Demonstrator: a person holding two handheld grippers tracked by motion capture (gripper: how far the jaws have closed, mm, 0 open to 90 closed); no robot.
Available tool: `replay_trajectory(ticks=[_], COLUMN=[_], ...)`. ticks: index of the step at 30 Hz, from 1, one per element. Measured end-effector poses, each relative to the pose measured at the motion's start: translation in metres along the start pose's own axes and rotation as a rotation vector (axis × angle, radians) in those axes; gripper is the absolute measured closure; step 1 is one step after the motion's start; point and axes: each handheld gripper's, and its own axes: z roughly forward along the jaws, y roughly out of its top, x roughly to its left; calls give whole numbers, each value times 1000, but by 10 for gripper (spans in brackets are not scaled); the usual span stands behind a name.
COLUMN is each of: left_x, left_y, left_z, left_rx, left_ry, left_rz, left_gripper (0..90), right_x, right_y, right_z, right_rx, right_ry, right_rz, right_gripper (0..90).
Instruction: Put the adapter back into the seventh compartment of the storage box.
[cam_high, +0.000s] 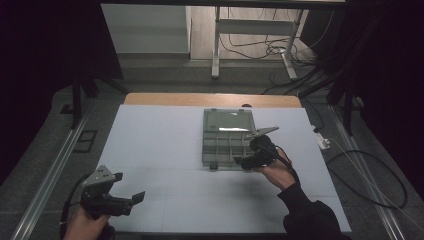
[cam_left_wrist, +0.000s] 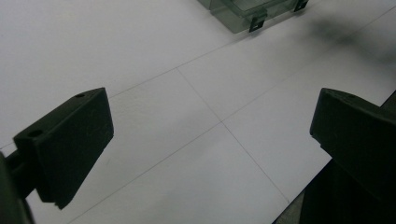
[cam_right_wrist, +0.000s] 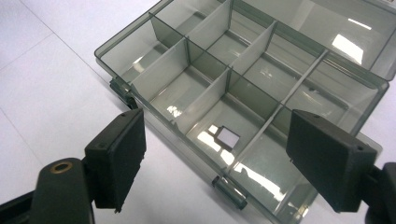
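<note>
White sheeting covers the table (cam_high: 165, 145), ruled by thin seams, with a strip of bare wood along its far edge and cables trailing over the floor beyond. Near the middle of the far half, a smoky transparent box (cam_high: 227, 139) lies with its lid folded back toward the far edge, its dividers cutting it into compartments. The right gripper (cam_high: 245, 162) hangs at the box's near right corner, jaws spread wide and gripping nothing; in the right gripper view the box (cam_right_wrist: 233, 93) sits just beyond the jaws, two latches on its near wall. The left gripper (cam_high: 135, 199) hovers near the table's near left corner, well apart from the box, jaws likewise released.
</note>
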Motion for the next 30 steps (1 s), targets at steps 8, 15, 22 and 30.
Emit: replay_trajectory(ticks=[8, 15, 22, 30], left_x=[0, 0, 0, 0], left_y=[0, 0, 0, 0], left_z=[0, 0, 0, 0], left_rx=[0, -1, -2, -1], left_ry=[-1, 0, 0, 1], left_rz=[-1, -2, -3, -5], left_gripper=[0, 0, 0, 0], right_x=[1, 0, 0, -1], right_y=[-3, -10, -15, -26], right_z=[-10, -17, -22, -33], right_rx=[-3, -18, -23, -17], right_ry=[41, 58, 55, 80], right_rz=[7, 27, 22, 35], right_gripper=[110, 61, 24, 9])
